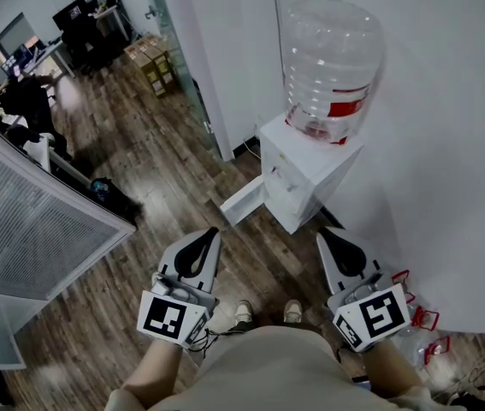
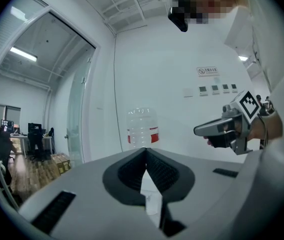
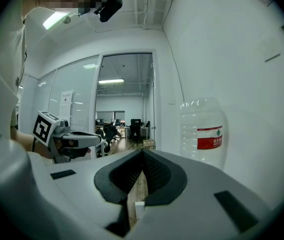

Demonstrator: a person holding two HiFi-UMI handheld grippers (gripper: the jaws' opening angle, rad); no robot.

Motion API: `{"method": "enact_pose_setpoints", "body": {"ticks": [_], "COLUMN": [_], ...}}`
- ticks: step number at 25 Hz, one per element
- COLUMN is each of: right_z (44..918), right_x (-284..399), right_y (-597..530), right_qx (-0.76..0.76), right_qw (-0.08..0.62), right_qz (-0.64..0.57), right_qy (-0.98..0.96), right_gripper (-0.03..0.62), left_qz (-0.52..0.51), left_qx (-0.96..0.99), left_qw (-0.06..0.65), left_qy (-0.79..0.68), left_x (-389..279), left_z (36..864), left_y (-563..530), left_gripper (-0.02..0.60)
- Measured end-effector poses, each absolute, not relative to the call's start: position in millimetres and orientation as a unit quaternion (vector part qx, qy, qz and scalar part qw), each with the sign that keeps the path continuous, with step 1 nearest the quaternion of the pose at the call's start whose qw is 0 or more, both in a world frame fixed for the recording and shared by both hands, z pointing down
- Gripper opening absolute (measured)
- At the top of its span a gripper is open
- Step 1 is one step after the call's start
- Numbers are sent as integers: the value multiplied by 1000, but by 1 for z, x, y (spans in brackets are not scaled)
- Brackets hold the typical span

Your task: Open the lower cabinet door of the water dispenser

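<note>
The white water dispenser [image 1: 308, 168] stands against the wall with a clear bottle [image 1: 332, 62] on top. Its lower cabinet door [image 1: 242, 202] stands swung out to the left over the wood floor. My left gripper [image 1: 212, 231] and right gripper [image 1: 324, 232] hover side by side in front of the dispenser, apart from it, both pointing at it. In the left gripper view the left gripper [image 2: 146, 149] has its jaws together with nothing between them, and the bottle [image 2: 143, 127] shows beyond. The right gripper [image 3: 142, 150] is likewise shut and empty, with the bottle [image 3: 204, 131] to its right.
A white wall [image 1: 447, 144] runs along the right, with red-handled items [image 1: 420, 317] on the floor by it. A white slatted panel [image 1: 28, 221] stands at the left. Cardboard boxes [image 1: 152, 62] and office desks with people lie beyond a glass partition.
</note>
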State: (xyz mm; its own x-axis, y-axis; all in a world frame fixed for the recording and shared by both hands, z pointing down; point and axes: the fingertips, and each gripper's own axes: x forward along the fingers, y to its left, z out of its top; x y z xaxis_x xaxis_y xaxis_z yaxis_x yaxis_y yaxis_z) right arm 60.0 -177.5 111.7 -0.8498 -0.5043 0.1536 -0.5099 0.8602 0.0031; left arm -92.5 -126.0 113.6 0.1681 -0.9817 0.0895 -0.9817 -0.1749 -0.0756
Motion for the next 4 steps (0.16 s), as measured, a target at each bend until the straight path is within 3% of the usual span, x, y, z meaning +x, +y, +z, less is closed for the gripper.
{"method": "enact_pose_setpoints", "body": {"ticks": [4], "right_z": [112], "right_x": [56], "right_y": [-176], "right_qx": [265], "right_qw": [74], "right_qz": [18], "right_qy": [-961], "right_gripper": [6], "left_qz": [-62], "left_qx": [-764], "left_qw": [-4], "left_qy": [642], "left_x": [-97], "left_z": [117], "left_y": [-124], "left_gripper": [6]}}
